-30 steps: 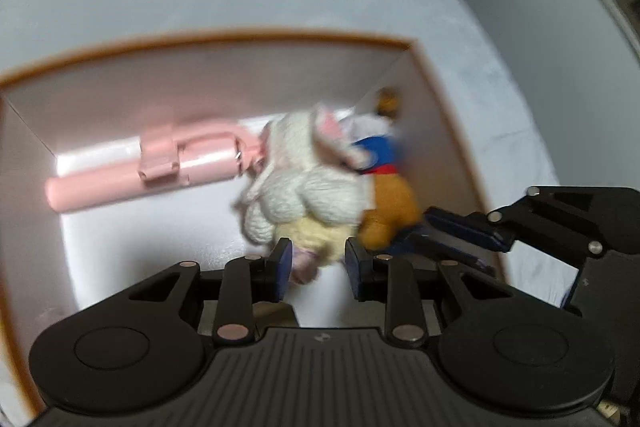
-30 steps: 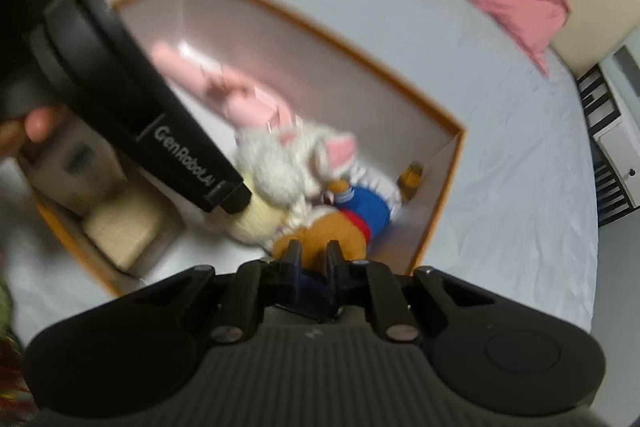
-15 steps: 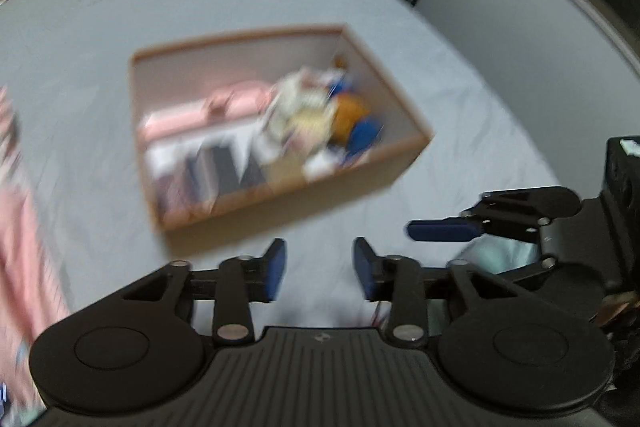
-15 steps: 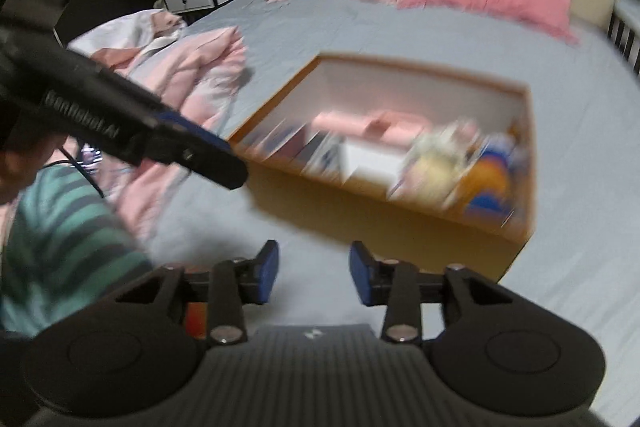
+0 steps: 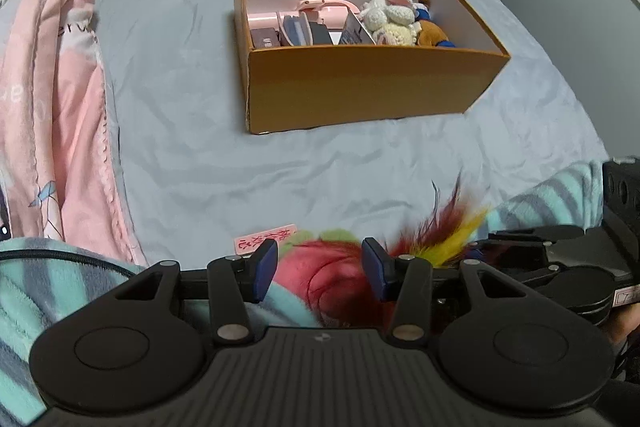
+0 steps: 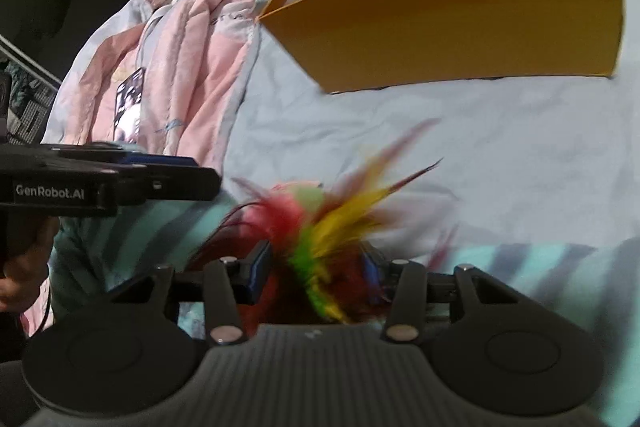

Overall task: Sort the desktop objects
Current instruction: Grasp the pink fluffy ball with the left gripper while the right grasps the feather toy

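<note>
Feathers of a toy lie between the right hand-held gripper jaws, angled downward, spread apart, pads not pressing.

A second ago both grippers hung low inside the orange box over the plush toys; now they are drawn back to the near edge of the bed, and the box stands well apart ahead. The left gripper and right gripper have both just been opening their jaws, from nearly closed to wide. A feathered toy, unseen before, now lies close under both, its feathers seemingly between the right jaws, though blur hides any contact
</note>
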